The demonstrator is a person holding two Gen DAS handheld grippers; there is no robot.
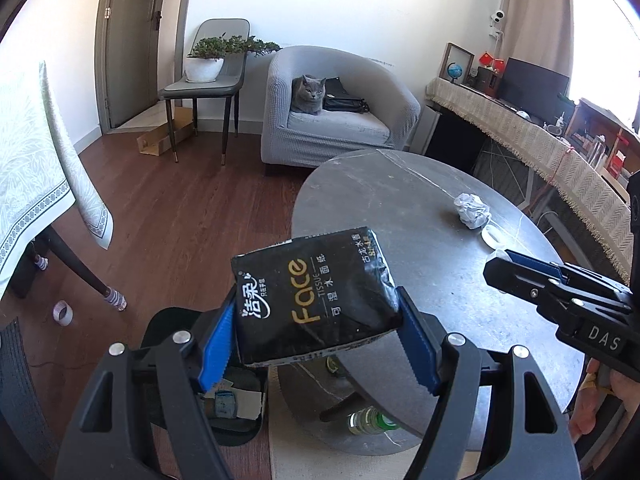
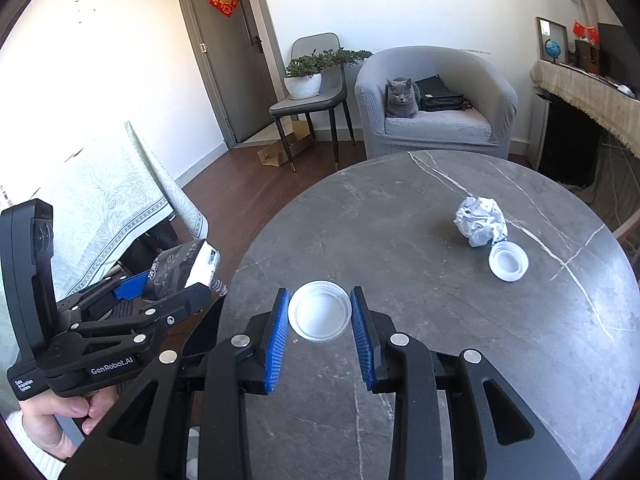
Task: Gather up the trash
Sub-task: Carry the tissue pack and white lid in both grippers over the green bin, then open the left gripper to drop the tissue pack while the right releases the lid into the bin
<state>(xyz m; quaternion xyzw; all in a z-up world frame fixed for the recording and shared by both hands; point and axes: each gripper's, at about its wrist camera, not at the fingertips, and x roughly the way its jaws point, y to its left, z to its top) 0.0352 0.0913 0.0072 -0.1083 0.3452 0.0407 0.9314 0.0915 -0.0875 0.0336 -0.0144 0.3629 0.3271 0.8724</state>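
Observation:
My left gripper [image 1: 316,312] is shut on a black "Face" tissue pack [image 1: 316,292], which it holds in the air past the left edge of the round grey table [image 1: 400,200]. A black trash bin [image 1: 240,408] with scraps inside stands on the floor below the pack. My right gripper [image 2: 320,304] is shut on a white plastic cup [image 2: 319,312] above the table [image 2: 400,220]. Its blue pads [image 2: 280,316] press both sides of the rim. A crumpled paper ball [image 2: 480,220] and a white lid [image 2: 508,262] lie at the table's right.
A grey cat [image 2: 402,98] sits in a grey armchair [image 2: 436,120] behind the table. A chair with a potted plant [image 1: 206,64] stands by the door. A clothed table [image 1: 36,168] is at the left. A green bottle [image 1: 372,420] lies under the round table.

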